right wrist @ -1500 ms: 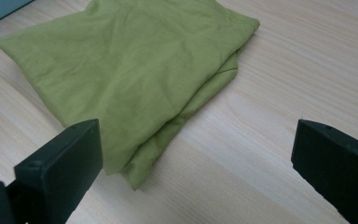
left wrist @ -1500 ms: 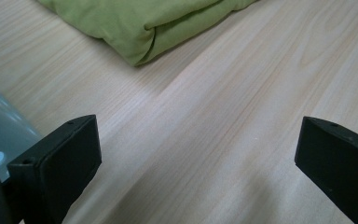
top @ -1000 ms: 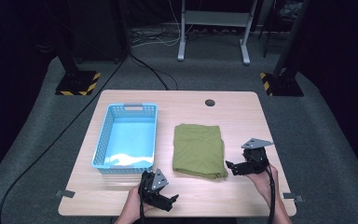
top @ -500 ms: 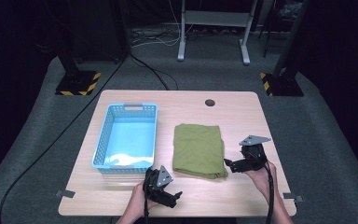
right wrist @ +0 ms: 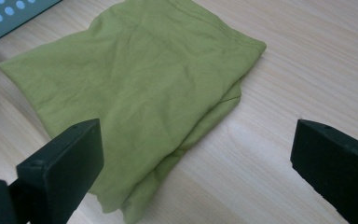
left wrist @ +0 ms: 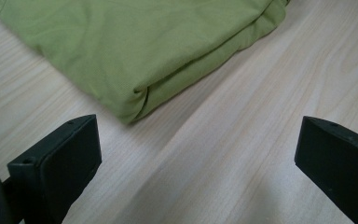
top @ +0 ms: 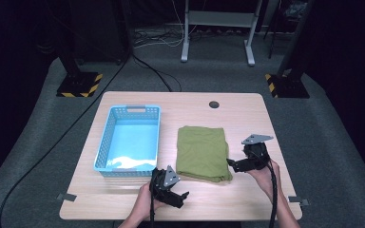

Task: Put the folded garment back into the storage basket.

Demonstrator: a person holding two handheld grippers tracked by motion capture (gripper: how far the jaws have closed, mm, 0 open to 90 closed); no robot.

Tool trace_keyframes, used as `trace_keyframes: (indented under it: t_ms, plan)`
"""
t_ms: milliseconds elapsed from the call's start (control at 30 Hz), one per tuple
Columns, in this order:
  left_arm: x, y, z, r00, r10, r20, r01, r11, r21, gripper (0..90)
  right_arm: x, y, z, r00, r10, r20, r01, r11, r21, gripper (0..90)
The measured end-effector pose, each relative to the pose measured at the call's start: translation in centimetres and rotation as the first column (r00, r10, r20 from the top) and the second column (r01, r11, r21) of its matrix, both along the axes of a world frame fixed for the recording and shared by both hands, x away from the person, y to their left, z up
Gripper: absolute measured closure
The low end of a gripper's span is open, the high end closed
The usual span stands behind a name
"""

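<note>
Matt green cloth [top: 201, 153] — pale wood table [top: 247, 114]

Both grippers black, handheld. Left gripper [top: 183, 195] and right gripper [top: 229, 163] each carry a grey three-cornered plate on top. Jaws are flat rectangular black blocks with small screw holes. Black cable trails from each toward the near edge. Forearms bare, no sleeves visible.

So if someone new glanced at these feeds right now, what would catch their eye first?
Probably the folded olive-green cloth lying flat in the middle of the light wooden table, with the empty sky-blue plastic basket just to its left. Next, the two black grippers: the left gripper near the cloth's front corner and the right gripper at its right edge, both with jaws wide open.
</note>
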State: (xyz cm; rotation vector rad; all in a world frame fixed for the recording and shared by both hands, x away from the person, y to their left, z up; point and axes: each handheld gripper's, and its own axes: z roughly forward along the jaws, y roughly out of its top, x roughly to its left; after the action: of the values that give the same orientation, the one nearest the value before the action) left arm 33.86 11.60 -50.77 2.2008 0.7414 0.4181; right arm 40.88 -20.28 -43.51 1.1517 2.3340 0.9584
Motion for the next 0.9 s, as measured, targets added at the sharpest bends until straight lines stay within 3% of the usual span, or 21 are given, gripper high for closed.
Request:
trace_keyframes:
  t_ms: [900]
  plan:
    - [2.0, -1.4, -0.5, 0.9993, 0.037, -0.007, -0.037, 0.9993, -0.003, 0.4, 2.2, 1.0, 0.2, 0.9997, 0.016, -0.016, -0.017, 1.000, -0.010, 1.8]
